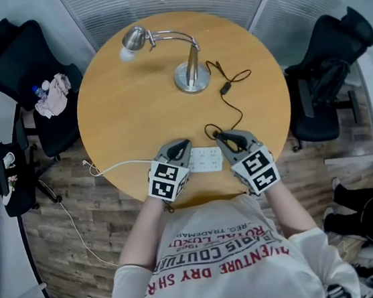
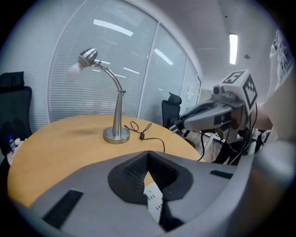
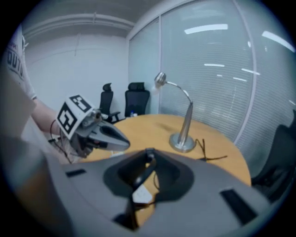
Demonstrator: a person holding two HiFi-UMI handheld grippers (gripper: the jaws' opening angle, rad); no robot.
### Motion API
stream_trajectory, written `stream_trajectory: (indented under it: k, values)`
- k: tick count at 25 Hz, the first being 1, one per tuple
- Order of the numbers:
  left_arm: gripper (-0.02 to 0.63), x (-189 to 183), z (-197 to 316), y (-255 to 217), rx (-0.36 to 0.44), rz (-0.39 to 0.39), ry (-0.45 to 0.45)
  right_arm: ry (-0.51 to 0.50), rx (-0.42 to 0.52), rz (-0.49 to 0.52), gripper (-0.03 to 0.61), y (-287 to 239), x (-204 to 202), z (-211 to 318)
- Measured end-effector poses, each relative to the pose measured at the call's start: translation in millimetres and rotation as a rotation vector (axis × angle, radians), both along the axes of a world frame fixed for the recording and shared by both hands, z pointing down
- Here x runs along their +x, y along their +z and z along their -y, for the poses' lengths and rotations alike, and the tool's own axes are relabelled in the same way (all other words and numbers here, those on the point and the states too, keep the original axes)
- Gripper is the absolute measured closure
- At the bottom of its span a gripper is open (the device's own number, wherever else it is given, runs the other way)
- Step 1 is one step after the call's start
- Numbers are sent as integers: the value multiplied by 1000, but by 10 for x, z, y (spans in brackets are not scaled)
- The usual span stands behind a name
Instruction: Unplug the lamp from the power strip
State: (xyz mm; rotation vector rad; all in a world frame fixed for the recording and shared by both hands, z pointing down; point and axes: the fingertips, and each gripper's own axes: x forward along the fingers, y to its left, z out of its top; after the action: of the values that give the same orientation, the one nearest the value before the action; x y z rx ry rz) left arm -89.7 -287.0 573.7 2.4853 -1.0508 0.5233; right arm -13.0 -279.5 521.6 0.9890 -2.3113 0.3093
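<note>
A round wooden table (image 1: 129, 118) is seen from above, with the lamp (image 1: 191, 77) stood toward 12 o'clock on its top, its base on the wood and its curved neck carried over toward 11 o'clock. A black cord (image 1: 238, 107) is led from the base at 1 o'clock, past an inline switch (image 1: 224, 89), down toward the near rim. The white power strip (image 1: 206, 159) is laid flat at 6 o'clock on the table, close to the edge, and its white cable (image 1: 118, 165) is trailed away toward 8 o'clock and over the rim. The strip is flanked by both tools. The left gripper (image 1: 181, 144) is held at the strip's 9 o'clock end; in the left gripper view its jaw tips are seen brought together with nothing between them, and the white strip is glimpsed below through the gap behind the tips. The right gripper (image 1: 221, 136) is held at the strip's 2 o'clock corner; in the right gripper view its jaws are seen closed on the dark end of the cord, just above the strip. Whether that end is seated in a socket cannot be made out. Black office chairs (image 1: 20, 61) are placed beyond the table at 10 and 3 o'clock.
</note>
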Motion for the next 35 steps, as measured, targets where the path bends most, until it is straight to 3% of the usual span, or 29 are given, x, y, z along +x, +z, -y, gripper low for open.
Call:
stream_trajectory:
  k: [9, 15, 21, 35]
  values:
    - [584, -194, 96, -1326, 248, -184, -84, -17, 197, 223, 506, -715, -164, 49]
    - [584, -368, 13, -1898, 392, -206, -97, 61, 365, 341, 506, -1135, -58, 124]
    - [584, -518, -14, -1936, 413, -223, -127, 112, 413, 388, 506, -1213, -4, 127]
    - [584, -489, -2, -1815, 376, -255, -133, 97, 412, 338, 506, -1190, -91, 74]
